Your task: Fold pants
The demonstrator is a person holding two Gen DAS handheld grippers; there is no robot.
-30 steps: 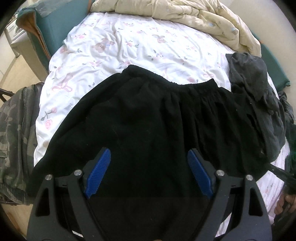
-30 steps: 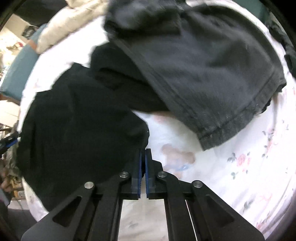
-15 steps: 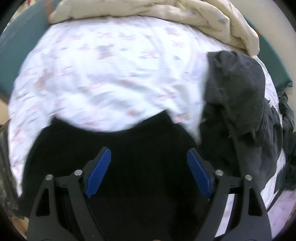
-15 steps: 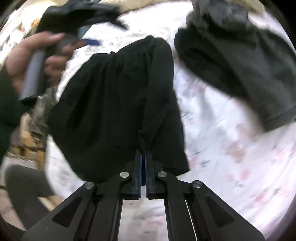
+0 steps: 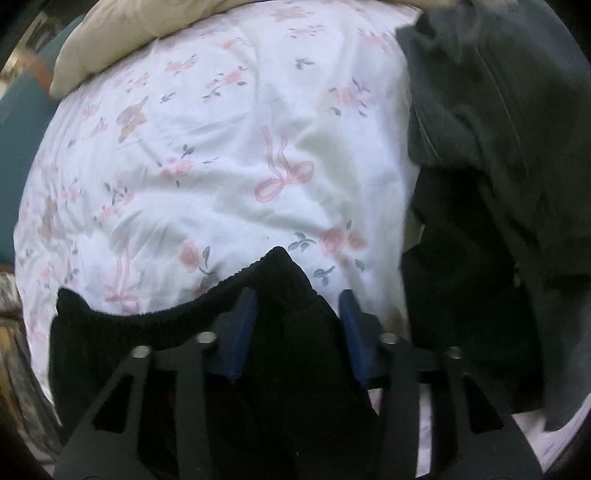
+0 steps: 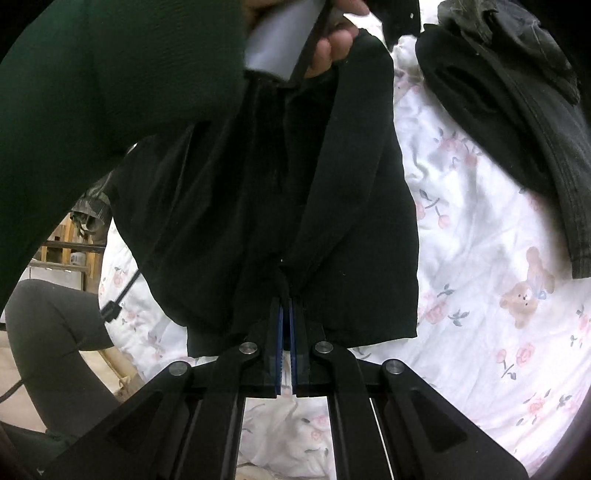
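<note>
- Bed sheet (image 5: 229, 155), white with pink roses, ribbons and bears: the work surface in both wrist views.
- Beige quilt (image 5: 122, 33): bunched at the far left edge of the sheet.
- Black pants (image 6: 280, 177): lifted off the sheet and stretched between the two grippers; the gathered waistband (image 5: 184, 306) crosses the near part of the left wrist view.
- Left gripper (image 5: 295, 314): jaws have just been closing, with a peaked fold of the waistband between the blue pads (image 5: 242, 325); contact with the cloth cannot be told.
- Right gripper (image 6: 284, 325): jaws together, clamped on a pinch of the pants' near edge.
- Hand (image 6: 328, 44) and dark green sleeve (image 6: 110, 81): at the far end of the pants, right wrist view.
- Dark grey garments (image 5: 498, 147): heaped at the right on the sheet, just beside the pants.
</note>
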